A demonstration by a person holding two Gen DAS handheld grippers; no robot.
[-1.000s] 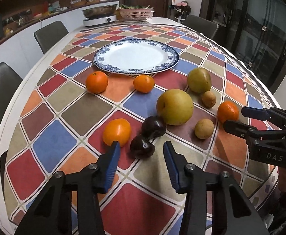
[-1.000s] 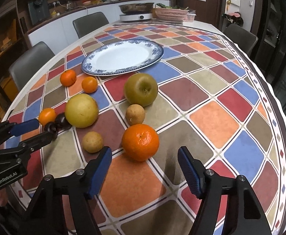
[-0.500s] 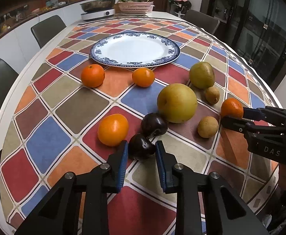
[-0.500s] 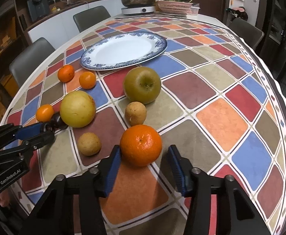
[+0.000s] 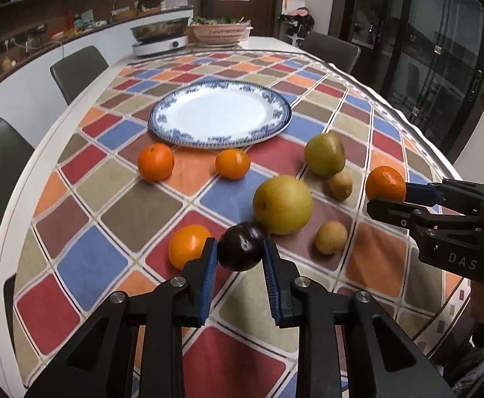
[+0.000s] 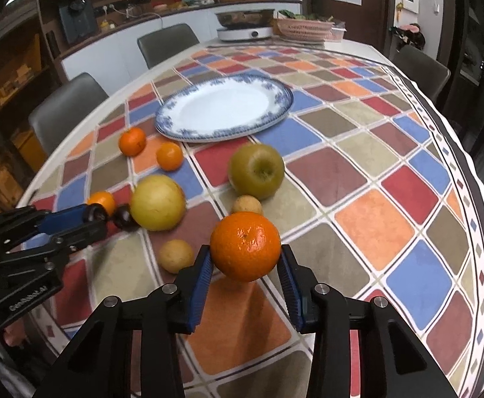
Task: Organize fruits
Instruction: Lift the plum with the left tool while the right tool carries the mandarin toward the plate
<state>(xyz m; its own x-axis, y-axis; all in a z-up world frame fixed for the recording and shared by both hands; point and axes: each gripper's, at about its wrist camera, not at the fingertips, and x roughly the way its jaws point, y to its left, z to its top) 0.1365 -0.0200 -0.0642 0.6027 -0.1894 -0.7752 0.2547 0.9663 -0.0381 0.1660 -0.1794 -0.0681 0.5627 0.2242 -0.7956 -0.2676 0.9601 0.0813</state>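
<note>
While the left gripper (image 5: 240,253) clamps a dark plum (image 5: 241,248) above the checkered tablecloth (image 5: 126,212), the right gripper (image 6: 246,263) clamps an orange (image 6: 245,246), with the blue-rimmed plate (image 6: 223,134) at 12 o'clock of both.

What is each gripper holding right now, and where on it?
Left gripper clamps a dark plum across its sides. Right gripper clamps an orange across its widest part.
</note>
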